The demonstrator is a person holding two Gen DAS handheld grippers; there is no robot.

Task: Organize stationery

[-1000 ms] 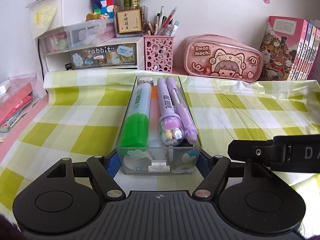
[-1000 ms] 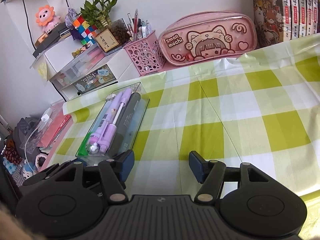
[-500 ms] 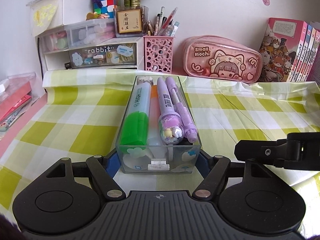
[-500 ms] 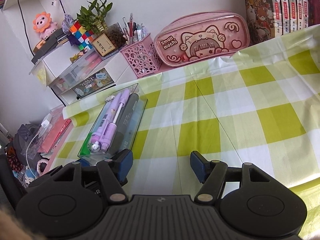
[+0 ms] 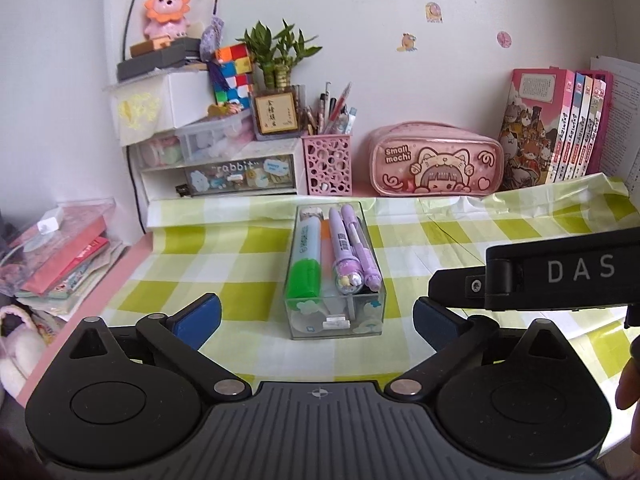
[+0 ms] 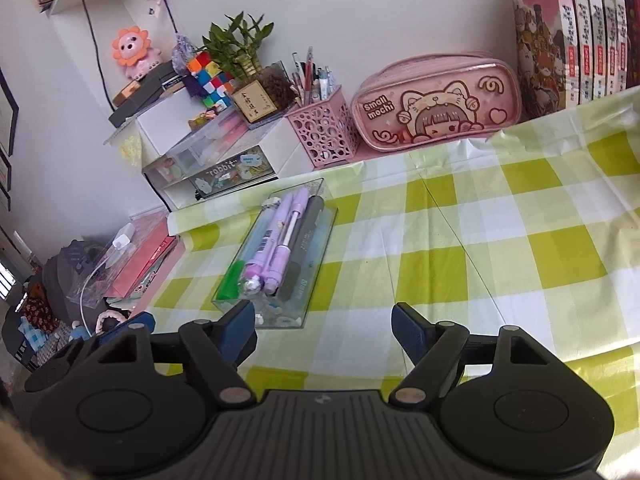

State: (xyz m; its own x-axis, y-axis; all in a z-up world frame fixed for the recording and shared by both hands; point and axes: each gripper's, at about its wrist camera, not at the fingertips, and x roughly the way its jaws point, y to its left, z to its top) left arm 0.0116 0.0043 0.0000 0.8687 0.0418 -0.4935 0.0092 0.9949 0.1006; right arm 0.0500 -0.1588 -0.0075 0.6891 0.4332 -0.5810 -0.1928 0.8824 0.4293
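A clear plastic box (image 5: 335, 320) stands on the green-checked cloth, lengthwise away from me. In it lie a green highlighter (image 5: 306, 268), an orange one and two purple pens (image 5: 354, 256). My left gripper (image 5: 317, 317) hangs just short of the box's near end. Its jaws are opening, spread wider than the box, and the blue pads (image 5: 198, 316) touch nothing. In the right wrist view the same box (image 6: 276, 319) sits ahead to the left, a dark grey pen (image 6: 304, 248) along its right side. My right gripper (image 6: 322, 322) is above bare cloth, its jaws opening with nothing between them.
Along the back wall stand a white drawer unit (image 5: 224, 176), a pink mesh pen cup (image 5: 327, 164), a pink pencil case (image 5: 436, 164) and a row of books (image 5: 560, 128). A pile of papers (image 5: 60, 256) lies off the cloth's left edge. The right tool's black body (image 5: 560, 276) crosses the left view.
The left gripper has let go of the clear box, spread its jaws wide and drawn back and upward. The right gripper's jaws have widened and it has risen a little.
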